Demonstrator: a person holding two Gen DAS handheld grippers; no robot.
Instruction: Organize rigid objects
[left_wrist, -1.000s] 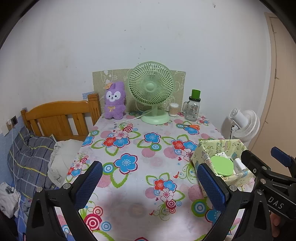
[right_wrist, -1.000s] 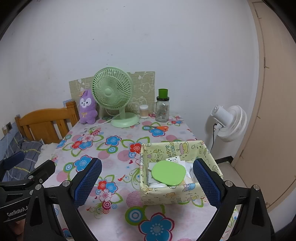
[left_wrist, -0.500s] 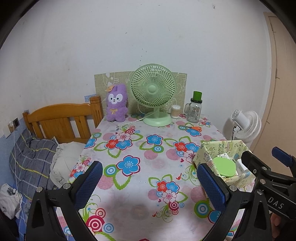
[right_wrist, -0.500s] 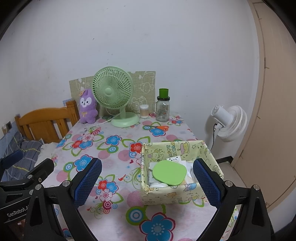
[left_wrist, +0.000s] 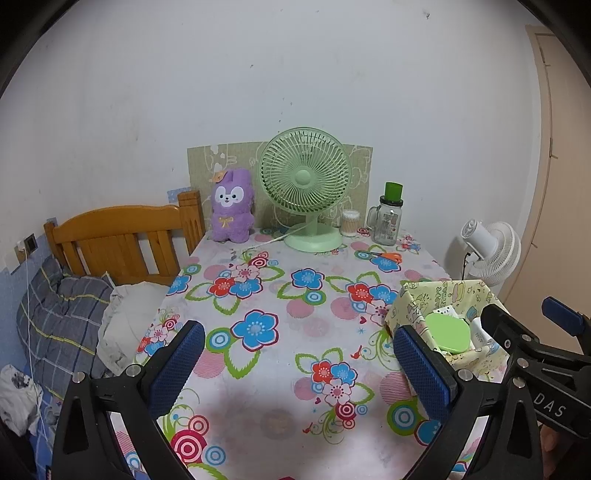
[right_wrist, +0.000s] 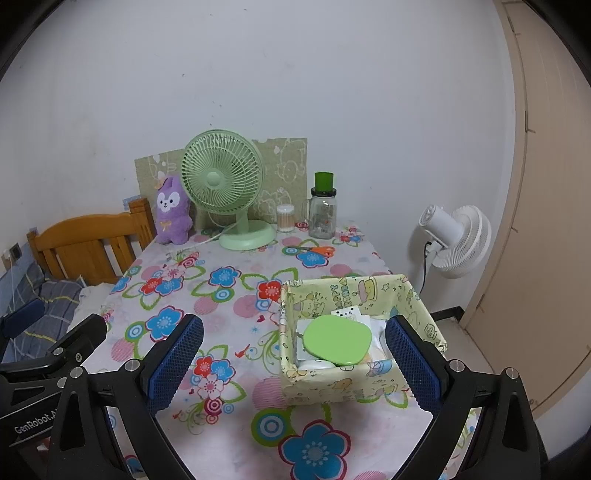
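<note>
Both our claws hang spread wide with nothing between their blue pads: the right gripper (right_wrist: 293, 363) sits just in front of the yellow patterned box (right_wrist: 328, 386), and the left gripper (left_wrist: 297, 363) hovers over bare flowered tablecloth (left_wrist: 266, 295) with that box off its right finger. We see a green oval lid (right_wrist: 338, 341) lying on top of white items inside the box. Farther ahead of the claws, by the wall, stand a green fan (left_wrist: 304, 184), a purple plush (left_wrist: 232, 206), a glass jar (left_wrist: 388, 218) and orange scissors (left_wrist: 384, 255).
</note>
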